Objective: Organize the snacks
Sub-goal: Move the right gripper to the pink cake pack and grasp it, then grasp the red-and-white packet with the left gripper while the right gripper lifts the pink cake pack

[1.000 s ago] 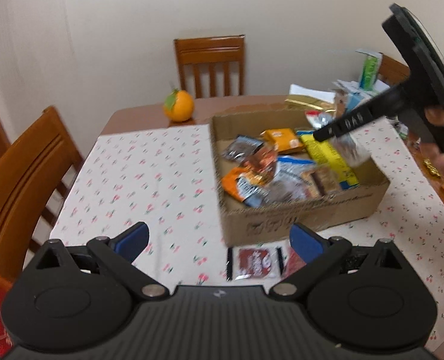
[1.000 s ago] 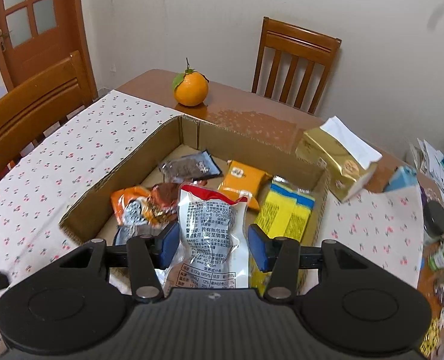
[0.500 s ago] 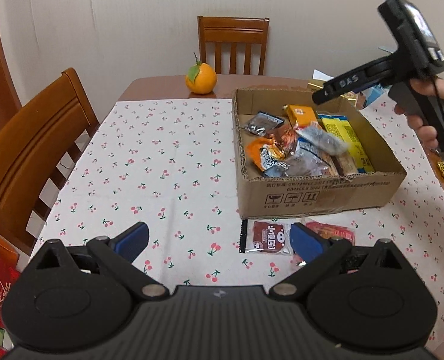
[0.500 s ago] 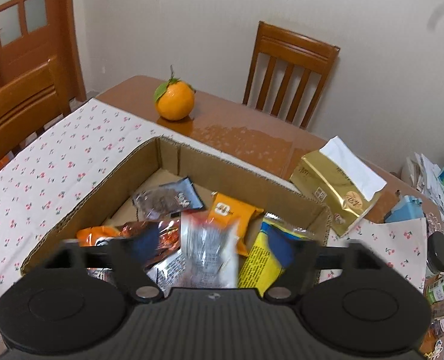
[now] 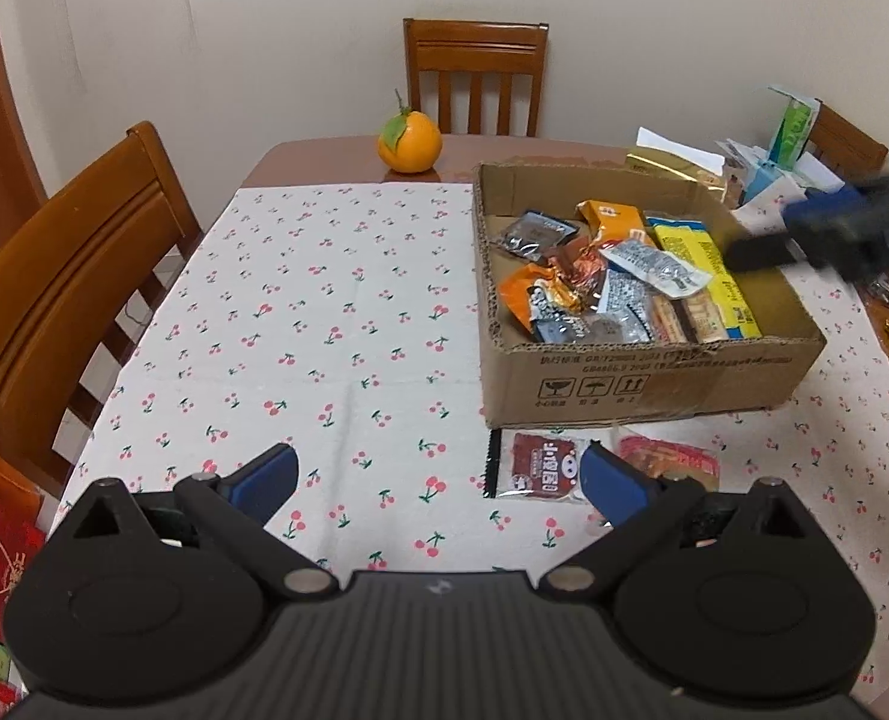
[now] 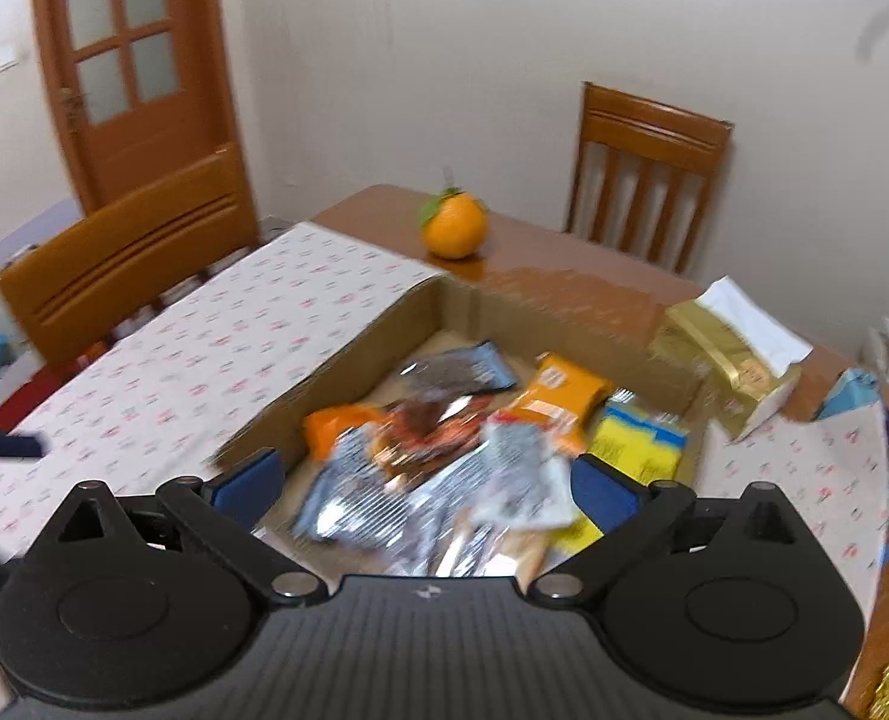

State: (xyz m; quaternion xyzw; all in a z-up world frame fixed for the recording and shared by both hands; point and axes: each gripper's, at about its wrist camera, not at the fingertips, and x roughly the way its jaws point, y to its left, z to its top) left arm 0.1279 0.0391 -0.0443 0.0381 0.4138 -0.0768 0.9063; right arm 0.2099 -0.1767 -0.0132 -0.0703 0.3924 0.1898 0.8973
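Having just spread its jaws, my right gripper (image 6: 423, 480) hangs empty above the cardboard box (image 5: 648, 384), where most snacks (image 5: 612, 282) lie. My left gripper (image 5: 438, 474) gapes empty too, near the red packet (image 5: 540, 468) and another packet (image 5: 672, 459) left on the tablecloth (image 5: 324, 312).

You're working in home dining room: wooden chairs (image 5: 476, 81) surrounding cherry-print tablecloth (image 5: 300, 324), panelled door (image 6: 126, 60) standing behind.

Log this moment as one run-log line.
right gripper: open, just released silver packet into box | left gripper: open, empty | red packet: outside box
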